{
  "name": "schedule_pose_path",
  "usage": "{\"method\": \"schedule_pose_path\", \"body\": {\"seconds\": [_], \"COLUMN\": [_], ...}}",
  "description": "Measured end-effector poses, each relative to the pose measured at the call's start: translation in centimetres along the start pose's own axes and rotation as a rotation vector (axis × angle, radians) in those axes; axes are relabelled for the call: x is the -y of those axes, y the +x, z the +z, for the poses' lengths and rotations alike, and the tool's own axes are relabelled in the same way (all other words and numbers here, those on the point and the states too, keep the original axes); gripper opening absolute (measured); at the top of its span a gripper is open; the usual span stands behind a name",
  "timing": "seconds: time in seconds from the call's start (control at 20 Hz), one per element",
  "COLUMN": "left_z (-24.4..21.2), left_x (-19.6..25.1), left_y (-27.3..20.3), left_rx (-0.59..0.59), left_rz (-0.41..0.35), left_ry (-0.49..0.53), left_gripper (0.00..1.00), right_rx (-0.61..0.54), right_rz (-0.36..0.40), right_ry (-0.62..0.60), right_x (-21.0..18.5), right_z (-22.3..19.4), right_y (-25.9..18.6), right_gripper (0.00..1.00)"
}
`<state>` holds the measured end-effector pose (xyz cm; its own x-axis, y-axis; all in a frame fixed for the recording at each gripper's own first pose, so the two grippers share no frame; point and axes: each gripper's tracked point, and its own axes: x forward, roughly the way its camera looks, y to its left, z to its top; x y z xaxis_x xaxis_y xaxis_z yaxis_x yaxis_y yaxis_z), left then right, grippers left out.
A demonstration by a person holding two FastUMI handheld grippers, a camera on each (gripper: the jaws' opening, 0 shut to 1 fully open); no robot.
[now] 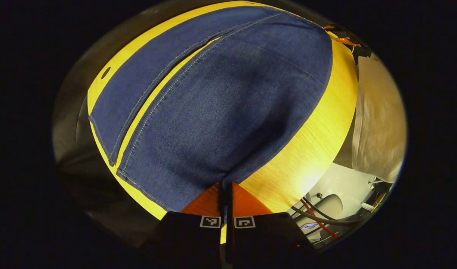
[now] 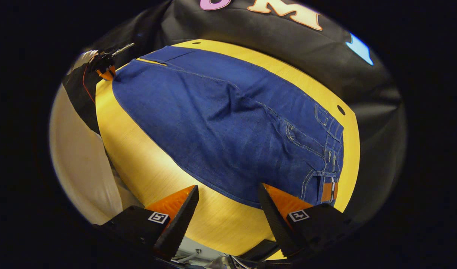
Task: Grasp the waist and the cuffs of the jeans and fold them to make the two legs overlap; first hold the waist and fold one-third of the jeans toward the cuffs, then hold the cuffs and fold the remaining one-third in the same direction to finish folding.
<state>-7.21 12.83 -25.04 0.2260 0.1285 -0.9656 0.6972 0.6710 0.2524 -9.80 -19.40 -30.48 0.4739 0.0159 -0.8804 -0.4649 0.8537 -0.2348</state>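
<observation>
So the yellow wood-grain table has a couple of small dark holes near its far edge, and it's brightly lit with glare on top. Black cloth wall hangs right behind it. Cables and a pale floor sit below the table's edge.

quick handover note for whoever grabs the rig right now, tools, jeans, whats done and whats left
Left tool: shut on the jeans at the cuff end, near the table edge.
Right tool: open, over the table just short of the waist, holding nothing.
Jeans: spread flat on the yellow table, both legs side by side with a gap between them, not yet overlapped.
Done: cuff grasp only.
Left: grasp the waist, overlap the legs, fold the waist third toward the cuffs, then fold the cuff third.
</observation>
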Motion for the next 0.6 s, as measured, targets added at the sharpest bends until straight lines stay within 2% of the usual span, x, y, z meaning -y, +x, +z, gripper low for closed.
{"method": "schedule_pose_path", "body": {"seconds": [0.3,0.6], "left_z": [0.0,0.1], "left_x": [0.0,0.0], "left_y": [-0.1,-0.2], "left_rx": [-0.013,-0.024], "left_rz": [0.0,-0.011], "left_ry": [-0.007,-0.003], "left_gripper": [0.0,0.0], "right_rx": [-0.09,-0.131], "right_rz": [0.055,0.122], "right_ry": [-0.066,-0.016], "right_x": [-0.2,-0.3], "right_z": [-0.9,-0.9], "right_y": [1.2,2.2], "right_gripper": [1.0,0.99]}}
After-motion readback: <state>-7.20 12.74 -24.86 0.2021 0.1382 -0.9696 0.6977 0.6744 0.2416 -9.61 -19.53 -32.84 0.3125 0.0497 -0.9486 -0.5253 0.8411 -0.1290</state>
